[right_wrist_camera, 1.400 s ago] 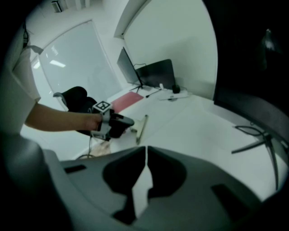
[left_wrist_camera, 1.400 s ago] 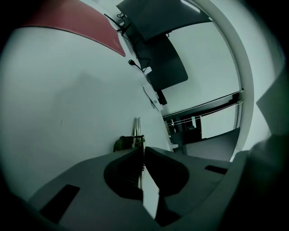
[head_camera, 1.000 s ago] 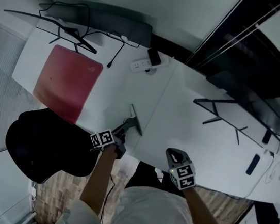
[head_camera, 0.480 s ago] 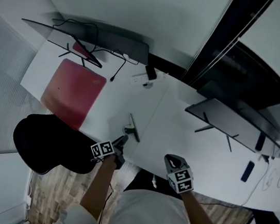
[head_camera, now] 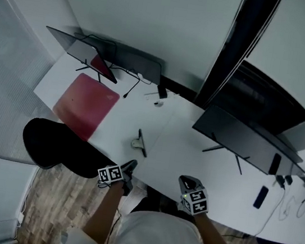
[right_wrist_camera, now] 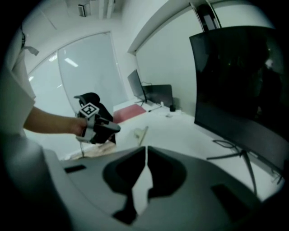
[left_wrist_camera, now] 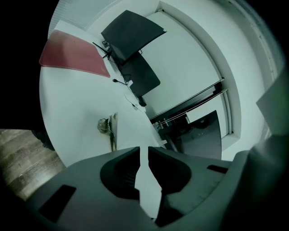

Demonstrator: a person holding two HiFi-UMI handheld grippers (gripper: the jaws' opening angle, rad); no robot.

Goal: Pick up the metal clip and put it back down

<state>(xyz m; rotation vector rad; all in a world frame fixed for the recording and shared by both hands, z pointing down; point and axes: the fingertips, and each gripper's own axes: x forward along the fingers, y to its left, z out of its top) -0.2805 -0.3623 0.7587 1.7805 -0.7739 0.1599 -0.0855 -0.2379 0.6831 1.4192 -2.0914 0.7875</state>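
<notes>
The metal clip (head_camera: 139, 143) lies on the white table (head_camera: 181, 157), a dark bar with a small silvery loop at its left. In the left gripper view, the clip (left_wrist_camera: 108, 128) is well ahead of the jaws. My left gripper (head_camera: 131, 166) hovers at the table's front edge, apart from the clip. Its jaws (left_wrist_camera: 143, 151) are closing, a narrow gap still shows and nothing is between them. My right gripper (head_camera: 186, 182) is held at the front edge further right, its jaws (right_wrist_camera: 146, 151) together and empty. From there I see the clip (right_wrist_camera: 141, 133) and the left gripper (right_wrist_camera: 110, 128).
A red mat (head_camera: 86, 103) lies at the table's left, with a black chair (head_camera: 58, 147) in front of it. Two dark monitors (head_camera: 240, 140) (head_camera: 111, 55) stand along the back. A dark phone (head_camera: 260, 197) lies far right, and a small plug with cable (head_camera: 159, 94) sits behind the clip.
The left gripper has drawn back from the clip to the table's front edge, leaving the clip lying on the table. The head view has pulled away, so everything looks smaller.
</notes>
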